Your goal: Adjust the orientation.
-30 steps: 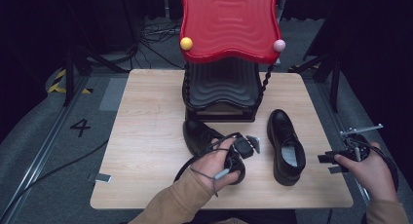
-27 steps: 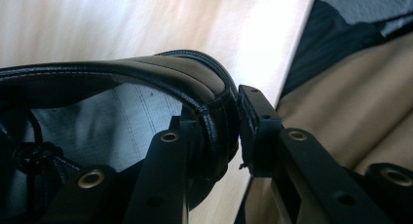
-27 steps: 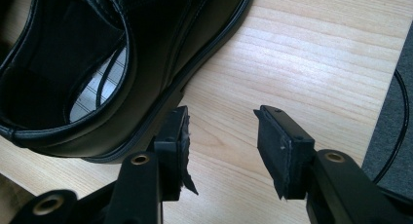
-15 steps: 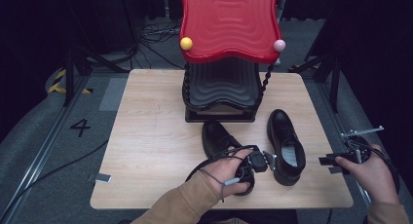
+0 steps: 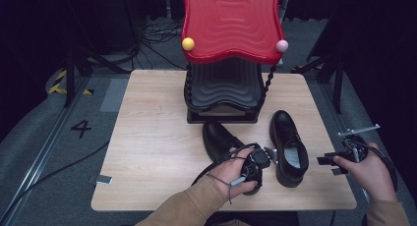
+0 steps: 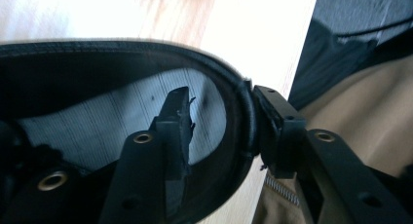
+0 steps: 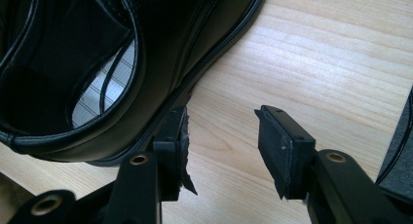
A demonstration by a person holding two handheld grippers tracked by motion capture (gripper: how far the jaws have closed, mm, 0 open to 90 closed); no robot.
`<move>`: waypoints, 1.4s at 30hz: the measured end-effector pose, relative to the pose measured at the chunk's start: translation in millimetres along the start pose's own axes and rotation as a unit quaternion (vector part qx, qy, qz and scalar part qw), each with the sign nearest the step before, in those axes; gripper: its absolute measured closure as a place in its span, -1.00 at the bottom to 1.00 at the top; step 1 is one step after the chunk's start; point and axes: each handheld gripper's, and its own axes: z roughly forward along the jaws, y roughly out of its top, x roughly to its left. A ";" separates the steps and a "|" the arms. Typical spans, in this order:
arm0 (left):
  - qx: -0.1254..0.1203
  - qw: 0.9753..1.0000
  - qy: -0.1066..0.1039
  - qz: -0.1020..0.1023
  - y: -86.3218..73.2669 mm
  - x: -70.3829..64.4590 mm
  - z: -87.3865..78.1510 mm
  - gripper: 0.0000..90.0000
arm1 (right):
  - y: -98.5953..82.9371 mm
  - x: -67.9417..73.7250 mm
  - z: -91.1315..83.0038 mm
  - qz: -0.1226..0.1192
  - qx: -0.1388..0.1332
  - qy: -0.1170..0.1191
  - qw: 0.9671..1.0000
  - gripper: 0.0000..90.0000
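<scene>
We count two glossy black leather shoes on the pale wood worktop (image 5: 147, 137). Left gripper (image 5: 259, 159) fingers pinch the left shoe (image 5: 219, 137) collar; right gripper (image 5: 339, 159) fingers spread beside the right shoe (image 5: 287, 137).

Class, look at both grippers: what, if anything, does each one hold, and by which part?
The left gripper clamps the left shoe by its heel rim. The right gripper holds nothing; its jaws stand open beside the right shoe.

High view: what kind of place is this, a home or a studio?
Probably a recording studio or lab, not a home. A lone wooden table stands on grey floor with loose cables, dark stands around it, and a painted number 4 on the floor.
</scene>
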 end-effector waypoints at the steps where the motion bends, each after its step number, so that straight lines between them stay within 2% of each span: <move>1: -0.005 1.000 0.002 -0.005 -1.7 0.8 -3.2 0.27 | 0.1 -0.1 -0.5 0.000 -0.001 0.000 1.000 0.22; 3: -0.019 1.000 0.001 -0.010 -4.7 2.1 -10.9 0.15 | 0.1 0.4 -1.4 0.000 -0.004 -0.001 1.000 0.22; 5: -0.034 0.999 -0.001 -0.014 -8.5 2.8 -19.4 0.12 | 0.3 1.5 -2.1 -0.001 -0.006 0.003 1.000 0.30; 6: -0.041 0.999 0.001 -0.014 -10.0 3.0 -23.3 0.13 | 0.1 2.4 -2.1 0.006 -0.010 0.009 1.000 0.36; 9: -0.049 0.999 0.001 -0.021 -15.0 5.2 -32.9 0.13 | 0.9 5.9 -2.4 0.037 -0.025 0.047 0.998 0.36; 10: -0.054 0.998 0.003 -0.027 -18.9 7.9 -39.7 0.13 | 1.9 7.2 -3.0 0.035 -0.030 0.049 0.998 0.35; 11: -0.054 0.998 0.003 -0.027 -18.9 7.9 -39.7 0.12 | 1.9 7.2 -3.0 0.035 -0.030 0.049 0.998 0.35; 12: -0.057 0.998 0.003 -0.030 -20.6 9.0 -42.0 0.12 | 3.7 9.6 -3.8 0.027 -0.042 0.048 0.998 0.31; 15: -0.064 0.997 0.009 -0.048 -28.3 15.8 -51.9 0.11 | 5.4 14.0 -4.3 0.023 -0.049 0.056 0.997 0.25; 18: -0.066 0.996 0.018 -0.060 -33.5 20.5 -57.8 0.10 | 7.8 18.9 -5.3 0.005 -0.054 0.041 0.998 0.23; 20: -0.071 0.995 0.023 -0.070 -39.1 25.3 -64.0 0.10 | 9.1 21.6 -5.9 0.000 -0.055 0.040 0.998 0.23; 24: -0.080 0.992 0.028 -0.093 -51.6 34.7 -74.1 0.07 | 14.5 32.7 -7.7 -0.016 -0.062 0.044 0.997 0.24; 26: -0.081 0.991 0.032 -0.105 -58.6 39.1 -77.6 0.04 | 18.0 38.7 -7.8 -0.007 -0.052 0.050 0.997 0.24; 29: -0.083 0.989 0.034 -0.116 -66.0 43.1 -81.1 0.03 | 22.1 45.6 -7.4 -0.010 -0.057 0.056 0.997 0.25; 30: -0.084 0.989 0.034 -0.121 -70.1 45.5 -84.0 0.03 | 26.0 53.0 -5.5 -0.012 -0.053 0.066 0.996 0.25; 34: -0.092 0.985 0.042 -0.143 -83.1 51.1 -91.9 0.02 | 32.1 61.7 0.8 -0.021 -0.043 0.072 0.996 0.25; 40: -0.097 0.978 0.050 -0.179 -102.6 62.0 -97.4 0.00 | 38.1 69.4 9.8 -0.017 -0.023 0.080 0.996 0.23; 41: -0.095 0.978 0.053 -0.179 -104.6 63.6 -98.2 0.00 | 38.7 70.4 11.4 -0.016 -0.018 0.081 0.996 0.23; 42: -0.095 0.977 0.058 -0.184 -107.8 65.4 -98.9 -0.01 | 39.2 71.1 12.5 -0.016 -0.016 0.081 0.996 0.23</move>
